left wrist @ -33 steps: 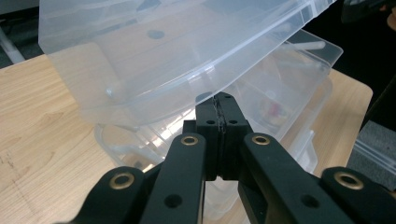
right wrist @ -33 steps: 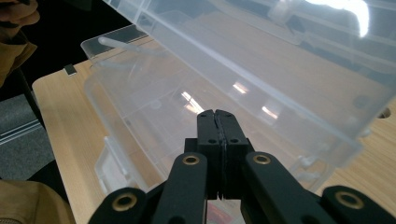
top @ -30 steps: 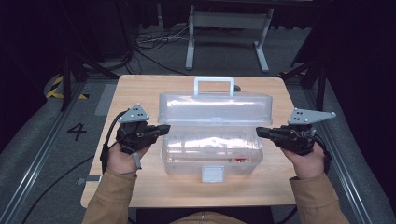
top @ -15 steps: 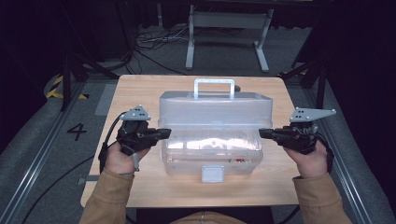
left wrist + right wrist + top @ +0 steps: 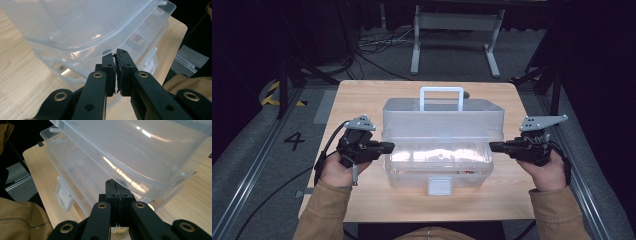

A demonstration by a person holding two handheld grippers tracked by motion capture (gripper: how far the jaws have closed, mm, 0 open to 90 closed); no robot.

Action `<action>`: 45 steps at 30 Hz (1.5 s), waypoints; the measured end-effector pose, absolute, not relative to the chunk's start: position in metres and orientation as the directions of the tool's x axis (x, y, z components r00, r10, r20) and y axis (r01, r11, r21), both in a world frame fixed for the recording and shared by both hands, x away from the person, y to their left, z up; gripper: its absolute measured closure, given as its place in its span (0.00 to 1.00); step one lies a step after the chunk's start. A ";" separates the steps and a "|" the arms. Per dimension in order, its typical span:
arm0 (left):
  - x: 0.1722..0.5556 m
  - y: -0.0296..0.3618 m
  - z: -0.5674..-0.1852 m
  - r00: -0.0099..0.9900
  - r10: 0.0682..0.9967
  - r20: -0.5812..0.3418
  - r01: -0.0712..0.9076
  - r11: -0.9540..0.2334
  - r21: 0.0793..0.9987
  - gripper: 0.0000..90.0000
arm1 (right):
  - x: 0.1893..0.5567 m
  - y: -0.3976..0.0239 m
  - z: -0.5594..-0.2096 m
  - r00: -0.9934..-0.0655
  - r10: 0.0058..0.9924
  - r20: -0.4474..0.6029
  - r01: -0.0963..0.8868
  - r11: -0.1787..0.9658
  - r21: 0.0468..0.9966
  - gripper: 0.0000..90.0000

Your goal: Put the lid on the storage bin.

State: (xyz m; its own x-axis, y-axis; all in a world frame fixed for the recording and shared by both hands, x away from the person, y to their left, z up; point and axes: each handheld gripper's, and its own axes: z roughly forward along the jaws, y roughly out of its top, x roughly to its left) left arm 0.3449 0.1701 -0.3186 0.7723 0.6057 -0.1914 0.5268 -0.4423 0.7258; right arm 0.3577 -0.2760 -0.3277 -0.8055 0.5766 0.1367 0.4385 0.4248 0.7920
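A clear plastic toolbox stands mid-table, its lid hinged partly up, with a white handle on top. My left gripper points at the box's left end. In the left gripper view its tips sit just under the lid's rim. Its jaws have just been opening and stand a slit apart, with nothing between them. My right gripper points at the right end, shut and empty, its tips under the lid's edge.
The front latch hangs down at the box's near side. The wooden table ends close behind both hands. Small items lie in the box's compartments. A metal stand and cables are on the floor beyond.
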 end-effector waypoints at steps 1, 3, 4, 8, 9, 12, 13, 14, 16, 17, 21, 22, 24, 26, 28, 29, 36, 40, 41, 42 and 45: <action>0.345 0.170 -0.319 0.772 0.606 -0.192 0.530 -0.447 0.721 0.95 | 0.358 -0.276 -0.328 -0.807 0.575 0.137 0.440 0.429 0.789 1.00; 0.346 0.170 -0.320 0.773 0.603 -0.195 0.536 -0.457 0.710 0.94 | 0.358 -0.276 -0.327 -0.808 0.573 0.139 0.447 0.441 0.779 1.00; 0.346 0.169 -0.320 0.774 0.603 -0.193 0.537 -0.463 0.705 0.94 | 0.357 -0.275 -0.327 -0.806 0.576 0.134 0.451 0.451 0.771 0.99; 0.344 0.168 -0.319 0.779 0.599 -0.185 0.538 -0.487 0.688 0.94 | 0.356 -0.273 -0.327 -0.809 0.574 0.125 0.458 0.484 0.746 0.99; 0.344 0.167 -0.319 0.778 0.601 -0.182 0.539 -0.491 0.684 0.94 | 0.356 -0.272 -0.327 -0.809 0.575 0.121 0.460 0.493 0.738 0.99; 0.344 0.167 -0.320 0.779 0.599 -0.185 0.544 -0.499 0.675 0.94 | 0.355 -0.271 -0.328 -0.811 0.574 0.116 0.464 0.508 0.726 0.99; 0.344 0.166 -0.320 0.779 0.599 -0.188 0.547 -0.500 0.671 0.94 | 0.355 -0.271 -0.328 -0.810 0.575 0.111 0.463 0.513 0.723 0.99; 0.344 0.167 -0.320 0.783 0.594 -0.186 0.544 -0.509 0.667 0.94 | 0.355 -0.270 -0.328 -0.814 0.571 0.110 0.462 0.520 0.719 0.99; 0.344 0.165 -0.321 0.786 0.590 -0.183 0.547 -0.527 0.650 0.94 | 0.355 -0.270 -0.328 -0.816 0.568 0.109 0.466 0.534 0.705 0.99; 0.344 0.165 -0.321 0.785 0.593 -0.182 0.551 -0.533 0.642 0.94 | 0.355 -0.269 -0.329 -0.817 0.566 0.110 0.469 0.541 0.698 0.99; 0.344 0.162 -0.323 0.793 0.587 -0.164 0.548 -0.570 0.612 0.94 | 0.356 -0.269 -0.330 -0.821 0.558 0.118 0.482 0.568 0.667 0.99; 0.344 0.161 -0.323 0.794 0.586 -0.164 0.549 -0.574 0.608 0.94 | 0.356 -0.269 -0.331 -0.822 0.557 0.121 0.485 0.573 0.661 0.99; 0.344 0.160 -0.324 0.795 0.583 -0.168 0.552 -0.582 0.597 0.94 | 0.356 -0.270 -0.332 -0.823 0.553 0.127 0.490 0.580 0.651 0.99; 0.344 0.159 -0.325 0.799 0.578 -0.167 0.553 -0.595 0.583 0.94 | 0.357 -0.269 -0.333 -0.824 0.551 0.131 0.495 0.590 0.638 0.99; 0.344 0.158 -0.327 0.801 0.575 -0.166 0.553 -0.606 0.572 0.94 | 0.357 -0.268 -0.334 -0.827 0.546 0.135 0.500 0.603 0.622 0.99; 0.344 0.158 -0.327 0.801 0.574 -0.168 0.555 -0.610 0.565 0.94 | 0.357 -0.267 -0.334 -0.828 0.545 0.132 0.500 0.609 0.616 0.99; 0.344 0.155 -0.330 0.810 0.563 -0.163 0.555 -0.648 0.522 0.93 | 0.357 -0.266 -0.337 -0.833 0.535 0.142 0.509 0.639 0.577 0.99; 0.344 0.155 -0.331 0.814 0.556 -0.170 0.556 -0.659 0.508 0.93 | 0.357 -0.267 -0.338 -0.832 0.536 0.144 0.515 0.648 0.561 0.99; 0.345 0.155 -0.332 0.814 0.554 -0.176 0.558 -0.660 0.504 0.93 | 0.357 -0.267 -0.338 -0.830 0.539 0.144 0.518 0.650 0.556 0.99; 0.345 0.155 -0.332 0.811 0.556 -0.183 0.563 -0.657 0.502 0.92 | 0.357 -0.268 -0.338 -0.829 0.540 0.144 0.520 0.651 0.553 0.99; 0.345 0.156 -0.333 0.812 0.553 -0.186 0.565 -0.666 0.487 0.93 | 0.357 -0.267 -0.338 -0.831 0.538 0.141 0.520 0.662 0.540 0.99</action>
State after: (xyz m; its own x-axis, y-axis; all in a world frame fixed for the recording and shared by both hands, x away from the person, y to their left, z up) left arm 0.3446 0.1559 -0.3325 0.8120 0.5534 -0.1856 0.5652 -0.6659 0.4870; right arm 0.3565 -0.2675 -0.3383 -0.8312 0.5379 0.1408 0.5199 0.6621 0.5397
